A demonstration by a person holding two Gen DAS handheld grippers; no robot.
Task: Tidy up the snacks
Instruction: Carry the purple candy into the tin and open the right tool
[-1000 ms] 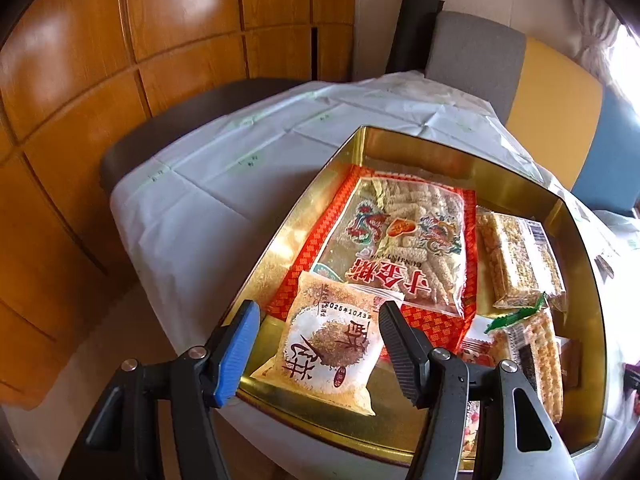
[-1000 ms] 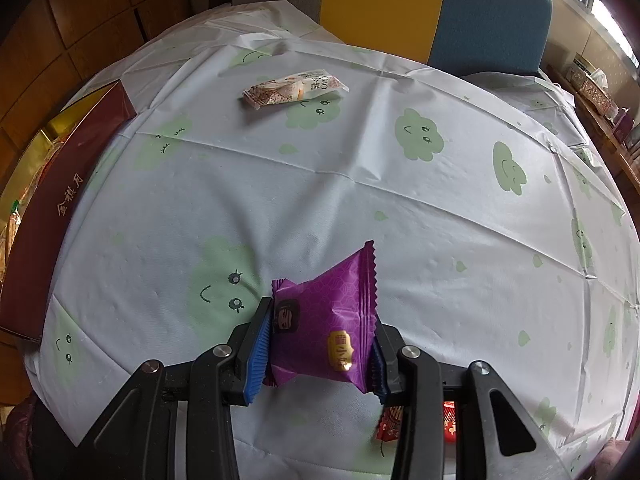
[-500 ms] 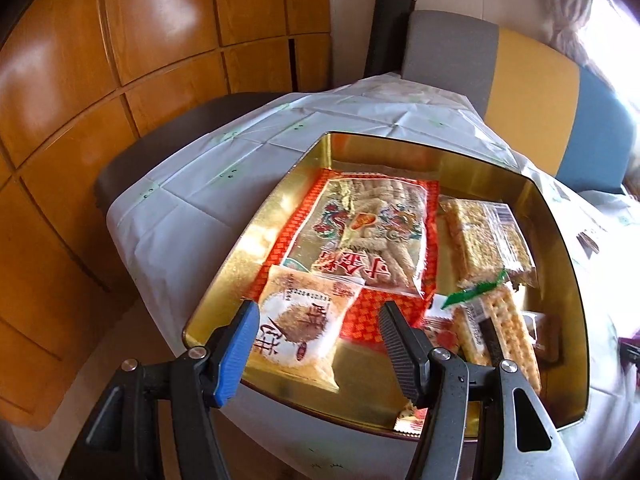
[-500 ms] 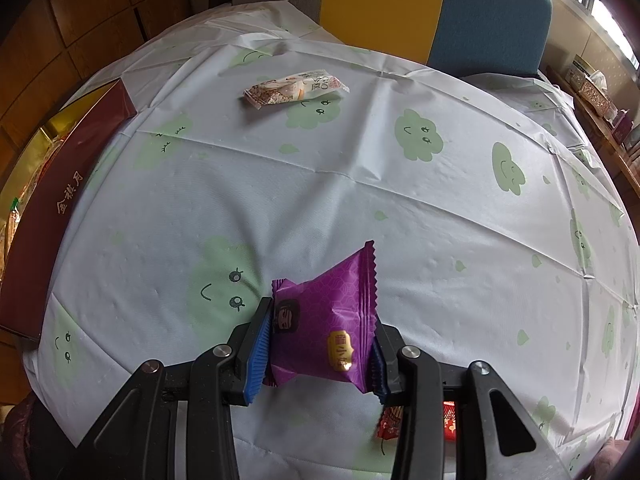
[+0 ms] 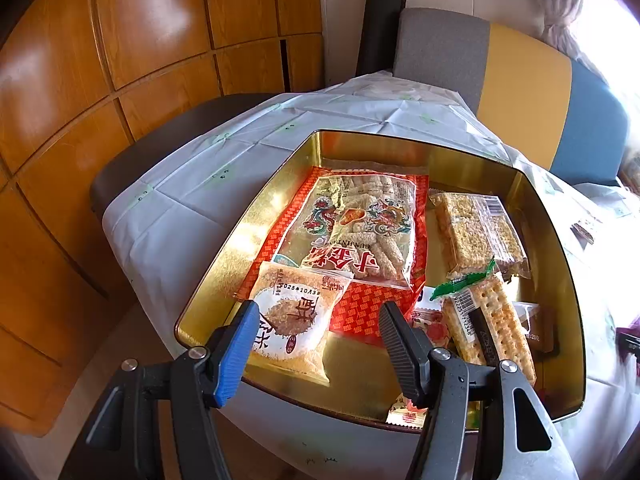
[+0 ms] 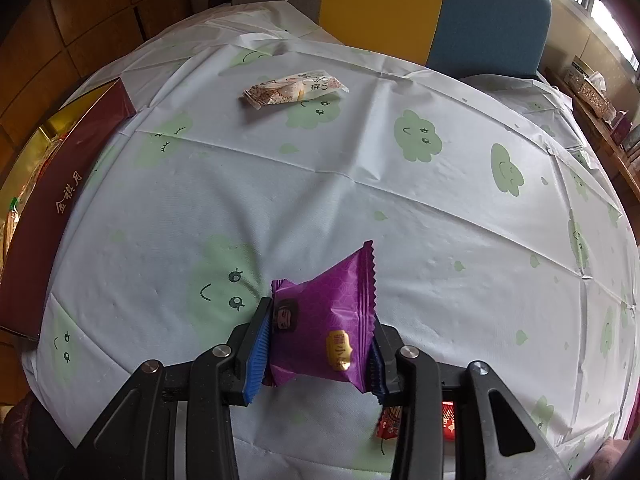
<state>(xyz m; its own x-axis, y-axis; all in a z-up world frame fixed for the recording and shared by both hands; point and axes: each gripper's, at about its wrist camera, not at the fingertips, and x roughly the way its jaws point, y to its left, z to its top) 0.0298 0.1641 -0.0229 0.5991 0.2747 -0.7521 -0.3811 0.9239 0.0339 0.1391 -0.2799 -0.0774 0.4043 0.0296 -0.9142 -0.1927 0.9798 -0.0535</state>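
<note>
Gold tin of snacks on the left, purple packet clamped on the right.

The left gripper (image 5: 316,340), jaws spread and empty, hovers over the gold tin (image 5: 560,248), which holds a sesame pouch (image 5: 296,320) stamped "2025", a red rice-stick bag (image 5: 360,232), puffed-rice bars (image 5: 472,232) and crackers (image 5: 496,320). The right gripper (image 6: 316,344) pinches a purple packet (image 6: 324,320) above the tablecloth (image 6: 360,200); a white wrapped snack (image 6: 294,89) lies farther off.

The surface (image 6: 400,220), under a white cloth printed with green clouds, carries a gold tin (image 5: 568,280) at nine o'clock, a pale snack packet (image 6: 294,90) at twelve, and a red wrapper (image 6: 390,424) at five.
</note>
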